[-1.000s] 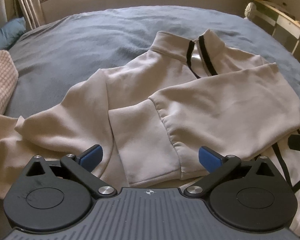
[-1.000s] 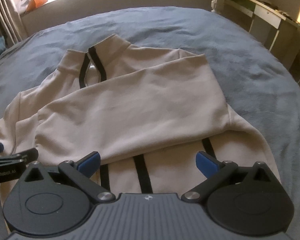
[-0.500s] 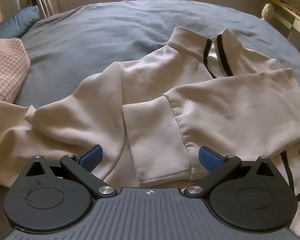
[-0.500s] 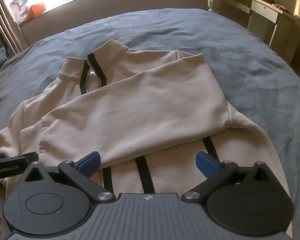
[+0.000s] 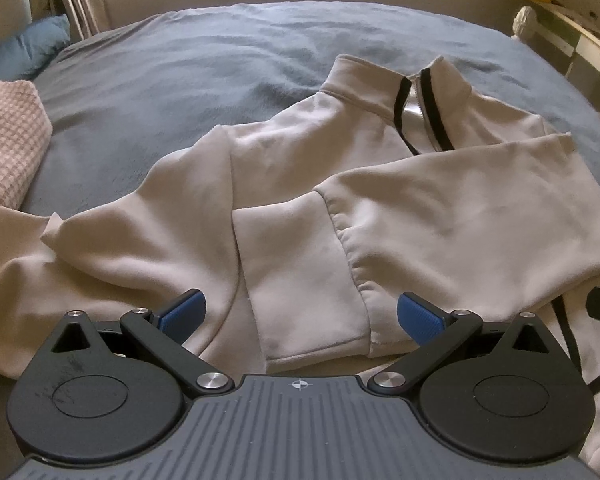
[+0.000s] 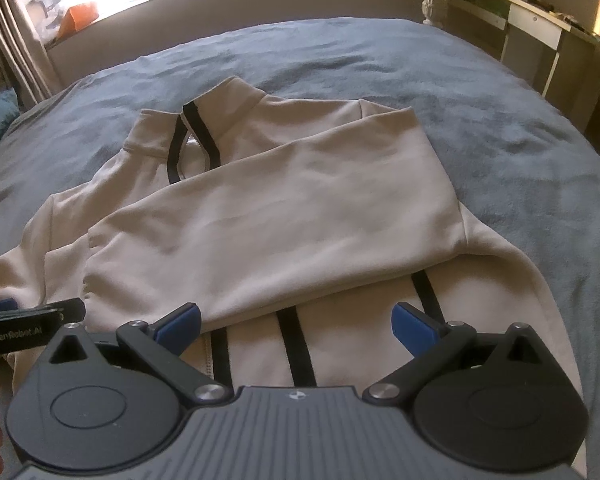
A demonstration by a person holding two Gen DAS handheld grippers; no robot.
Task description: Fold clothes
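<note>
A beige zip-neck sweatshirt (image 6: pixel 284 216) lies front-up on a bed covered with a blue-grey blanket (image 6: pixel 500 132). Its stand-up collar (image 5: pixel 380 88) points away from both cameras, with a black-edged zip (image 6: pixel 192 140) running down from it. One sleeve (image 5: pixel 460 208) is folded across the chest, its cuff (image 5: pixel 300 280) reaching toward the left side of the garment. The other sleeve (image 5: pixel 112 248) spreads out loosely to the left, rumpled, toward the bed's edge. Below the folded sleeve, black stripes (image 6: pixel 296 348) run down the lower body of the sweatshirt.

The left gripper (image 5: pixel 298 314) hangs just over the cuff of the folded sleeve, its blue-padded fingers spread wide on either side of it and holding nothing; whether the pads touch the cloth is hard to tell from this angle. The right gripper (image 6: pixel 296 322) is likewise spread wide and empty, above the striped lower part near the hem.

A pink checked cloth (image 5: pixel 8 140) lies at the left edge of the bed, with a blue pillow (image 5: pixel 24 48) beyond it. A pale desk (image 6: pixel 532 32) stands past the far right of the bed, and curtains (image 6: pixel 16 52) hang by a bright window at the back left.
</note>
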